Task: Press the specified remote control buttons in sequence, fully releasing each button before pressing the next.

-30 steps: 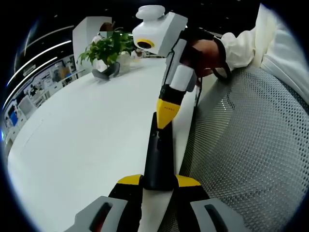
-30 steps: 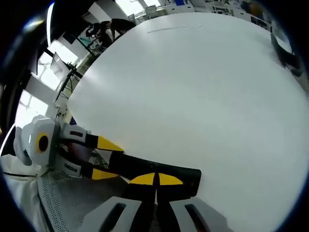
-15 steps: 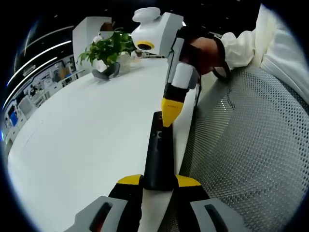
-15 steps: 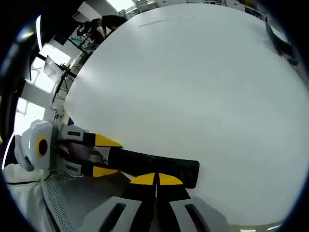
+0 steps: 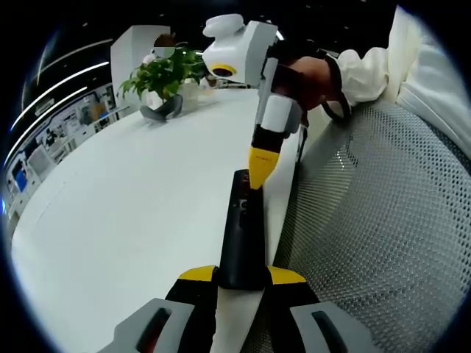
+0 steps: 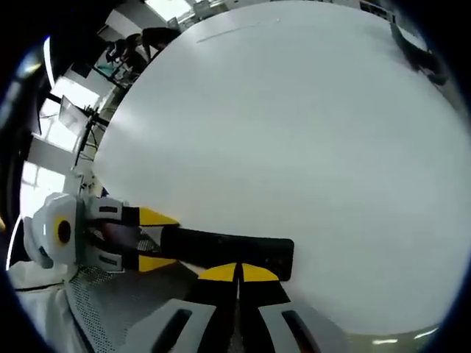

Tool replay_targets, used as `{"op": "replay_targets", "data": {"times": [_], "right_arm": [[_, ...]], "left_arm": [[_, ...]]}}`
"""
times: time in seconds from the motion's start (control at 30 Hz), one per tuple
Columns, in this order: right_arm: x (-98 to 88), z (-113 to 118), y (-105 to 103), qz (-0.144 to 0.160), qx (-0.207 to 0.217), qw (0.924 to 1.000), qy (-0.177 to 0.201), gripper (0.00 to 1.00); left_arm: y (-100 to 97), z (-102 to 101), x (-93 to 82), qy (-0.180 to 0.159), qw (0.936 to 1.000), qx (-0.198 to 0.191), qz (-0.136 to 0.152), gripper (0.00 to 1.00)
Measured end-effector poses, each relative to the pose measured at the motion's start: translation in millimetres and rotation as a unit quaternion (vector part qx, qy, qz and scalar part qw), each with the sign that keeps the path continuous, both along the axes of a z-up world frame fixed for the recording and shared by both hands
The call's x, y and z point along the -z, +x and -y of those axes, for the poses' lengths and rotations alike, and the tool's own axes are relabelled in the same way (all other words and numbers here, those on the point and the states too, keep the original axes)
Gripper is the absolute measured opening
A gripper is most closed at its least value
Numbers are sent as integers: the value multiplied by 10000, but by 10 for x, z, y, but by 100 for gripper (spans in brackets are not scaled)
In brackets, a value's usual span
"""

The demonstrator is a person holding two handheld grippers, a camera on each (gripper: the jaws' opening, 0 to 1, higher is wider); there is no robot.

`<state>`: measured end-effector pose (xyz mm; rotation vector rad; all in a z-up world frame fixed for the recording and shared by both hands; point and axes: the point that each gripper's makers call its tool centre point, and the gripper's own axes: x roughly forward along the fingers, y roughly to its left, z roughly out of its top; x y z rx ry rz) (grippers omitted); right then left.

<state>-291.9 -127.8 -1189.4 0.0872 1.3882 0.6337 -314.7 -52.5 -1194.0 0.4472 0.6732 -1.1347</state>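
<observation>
Left gripper view: left gripper (image 5: 241, 276), bottom centre, clamps the long black remote control (image 5: 243, 235); the closed right gripper (image 5: 260, 176) touches its upper end.

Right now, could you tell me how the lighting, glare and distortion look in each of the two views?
Left gripper view: the flat white table is evenly lit, the slim black remote control sharp, fisheye bending the table edge. Right gripper view: broad soft glare washes the tabletop, and bright windows at the upper left blow out.
</observation>
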Motion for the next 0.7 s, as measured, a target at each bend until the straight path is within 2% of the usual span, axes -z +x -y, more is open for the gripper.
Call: {"op": "replay_targets", "data": {"times": [0.53, 0.7], "right_arm": [[56, -8, -20, -25, -300, 9995, -107, 0], [60, -7, -21, -8, -279, 9996, -107, 0]], "left_arm": [[10, 0, -1, -21, 10000, -16, -12, 25], [14, 0, -1, -16, 10000, -9, -9, 25]]}}
